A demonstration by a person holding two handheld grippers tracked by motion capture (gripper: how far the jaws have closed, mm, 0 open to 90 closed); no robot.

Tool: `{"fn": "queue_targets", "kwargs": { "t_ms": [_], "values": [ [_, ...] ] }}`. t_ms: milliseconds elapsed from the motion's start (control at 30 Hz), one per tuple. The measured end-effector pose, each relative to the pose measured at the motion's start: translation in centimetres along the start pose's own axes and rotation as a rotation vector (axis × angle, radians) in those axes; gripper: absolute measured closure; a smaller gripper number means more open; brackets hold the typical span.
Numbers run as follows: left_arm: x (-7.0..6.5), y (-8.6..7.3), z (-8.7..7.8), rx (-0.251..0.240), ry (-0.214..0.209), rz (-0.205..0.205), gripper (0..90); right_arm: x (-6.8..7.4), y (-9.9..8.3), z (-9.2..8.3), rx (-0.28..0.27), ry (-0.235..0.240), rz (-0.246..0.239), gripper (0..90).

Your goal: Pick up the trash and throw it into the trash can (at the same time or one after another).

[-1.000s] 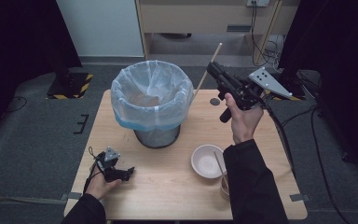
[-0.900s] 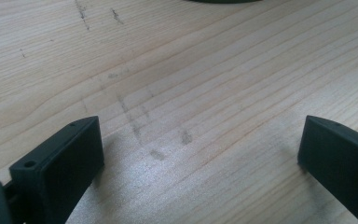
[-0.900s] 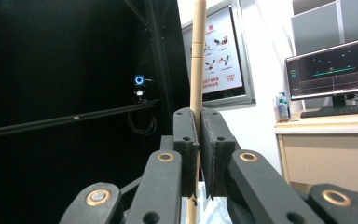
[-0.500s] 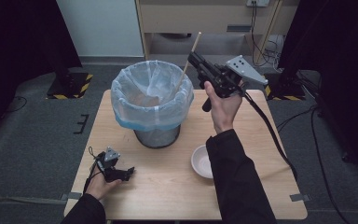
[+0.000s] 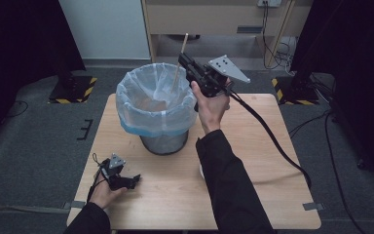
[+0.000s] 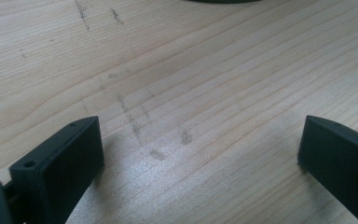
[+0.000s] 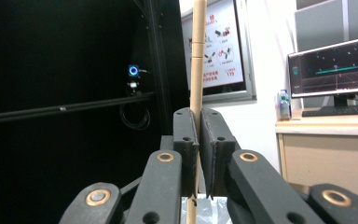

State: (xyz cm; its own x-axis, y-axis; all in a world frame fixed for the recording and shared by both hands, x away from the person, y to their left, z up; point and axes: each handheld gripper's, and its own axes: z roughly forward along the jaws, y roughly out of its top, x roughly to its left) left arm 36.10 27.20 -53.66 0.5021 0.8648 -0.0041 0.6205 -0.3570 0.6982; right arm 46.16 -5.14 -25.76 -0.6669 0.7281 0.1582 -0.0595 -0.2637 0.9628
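Chopstick [image 5: 180,61] stands nearly upright above the far rim of the lined waste bin [image 5: 156,105], clenched in your right gripper [image 5: 187,62], its lower end dipping toward the bin's blue-white liner. Your left gripper [image 5: 132,181] lies low on the wooden bench [image 5: 272,161] near the front left corner, released, jaws spread wide over bare wood.

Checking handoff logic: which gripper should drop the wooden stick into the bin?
Right. The right gripper is shut on the wooden stick over the lined bin; the left gripper rests open on the table.
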Motion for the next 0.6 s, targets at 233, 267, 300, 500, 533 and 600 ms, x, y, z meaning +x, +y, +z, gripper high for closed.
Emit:
{"fn": "queue_targets", "kwargs": {
  "t_ms": [233, 267, 300, 500, 533, 600],
  "values": [
    [0.0, 0.0, 0.0, 0.0, 0.0, 0.0, 0.0, 0.1, -1.6, 1.6, 0.033, -0.044, -0.026, 77.1],
    [0.0, 0.0, 0.0, 0.0, 0.0, 0.0, 0.0, 0.1, -1.8, 1.7, 0.035, -0.047, -0.026, 75.5],
    [0.0, 0.0, 0.0, 0.0, 0.0, 0.0, 0.0, 0.1, -1.8, 1.7, 0.037, -0.046, -0.022, 74.1],
    [0.0, 0.0, 0.0, 0.0, -0.001, 0.0, 0.0, 0.0, -1.0, 1.1, 0.033, -0.052, -0.028, 65.0],
    [0.0, 0.0, 0.0, 0.0, 0.0, 0.0, 0.0, -0.1, -0.6, 0.9, 0.028, -0.055, -0.031, 62.5],
    [0.0, 0.0, 0.0, 0.0, 0.0, 0.0, 0.0, -0.4, 0.2, 0.4, 0.024, -0.062, -0.038, 55.7]
  ]
}}
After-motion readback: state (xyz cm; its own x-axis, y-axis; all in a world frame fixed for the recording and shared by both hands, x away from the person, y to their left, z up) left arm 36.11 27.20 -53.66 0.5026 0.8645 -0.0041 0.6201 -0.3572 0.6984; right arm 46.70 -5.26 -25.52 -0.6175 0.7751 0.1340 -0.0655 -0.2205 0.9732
